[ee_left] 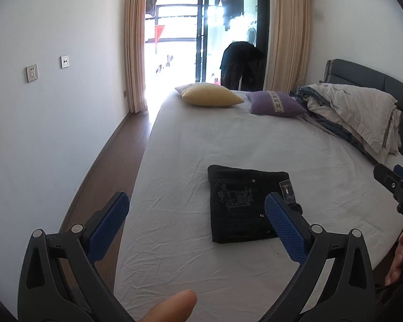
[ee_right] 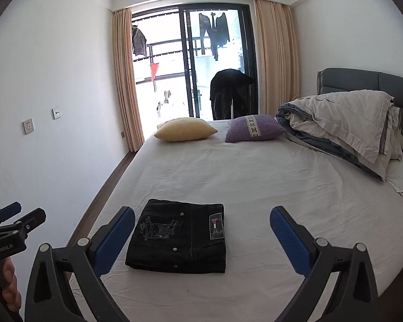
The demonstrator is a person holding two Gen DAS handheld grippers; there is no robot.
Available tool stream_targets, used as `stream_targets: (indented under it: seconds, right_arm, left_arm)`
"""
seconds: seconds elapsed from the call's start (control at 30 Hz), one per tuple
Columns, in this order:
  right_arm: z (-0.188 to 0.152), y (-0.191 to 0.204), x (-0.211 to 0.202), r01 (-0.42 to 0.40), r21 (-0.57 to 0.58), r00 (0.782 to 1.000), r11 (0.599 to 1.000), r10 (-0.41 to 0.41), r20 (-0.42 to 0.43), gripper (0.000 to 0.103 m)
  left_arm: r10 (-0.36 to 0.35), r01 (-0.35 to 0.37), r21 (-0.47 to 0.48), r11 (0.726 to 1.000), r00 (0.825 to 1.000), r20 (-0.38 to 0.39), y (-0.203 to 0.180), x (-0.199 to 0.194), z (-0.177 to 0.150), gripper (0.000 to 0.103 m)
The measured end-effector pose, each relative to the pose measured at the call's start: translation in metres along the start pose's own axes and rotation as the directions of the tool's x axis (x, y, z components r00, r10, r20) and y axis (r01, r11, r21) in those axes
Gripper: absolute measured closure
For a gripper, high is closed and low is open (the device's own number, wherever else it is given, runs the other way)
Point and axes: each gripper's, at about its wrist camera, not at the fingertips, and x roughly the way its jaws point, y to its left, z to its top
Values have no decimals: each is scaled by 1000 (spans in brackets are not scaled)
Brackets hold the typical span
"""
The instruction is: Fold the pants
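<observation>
As seen on bed: pants folded into compact square; left gripper, right gripper spread wide above pants, empty; nothing left.

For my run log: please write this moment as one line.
pants: folded, flat on bed | left gripper: open, empty, above bed | right gripper: open, empty, off pants | stage: fold looks done

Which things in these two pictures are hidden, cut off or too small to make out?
- Folded black pants, left wrist view: near right corner behind the blue finger pad.
- Pants label, right wrist view: print too small.
- Balcony, both views: glare.
- Bed, both views: near edge behind gripper frames.
</observation>
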Motion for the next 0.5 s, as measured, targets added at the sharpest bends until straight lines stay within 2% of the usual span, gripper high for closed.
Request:
stream_targets:
  seconds: [0.07, 0.27, 0.5]
  right_arm:
    - [-4, 0, -1, 12, 18, 999, 1000, -11, -43, 0]
    - [-29, 7, 12, 28, 7, 988, 1000, -27, -154, 0]
    - [-45, 9, 26, 40, 7, 975, 999, -37, -220, 0]
  left_arm:
    - [-32, 31, -16, 999, 998, -51, -2, 7, -10, 0]
    - [-26, 29, 15, 999, 985, -171, -19, 41, -35, 0]
    - [-23, 27, 16, 999, 974, -226, -25, 72, -46, 0]
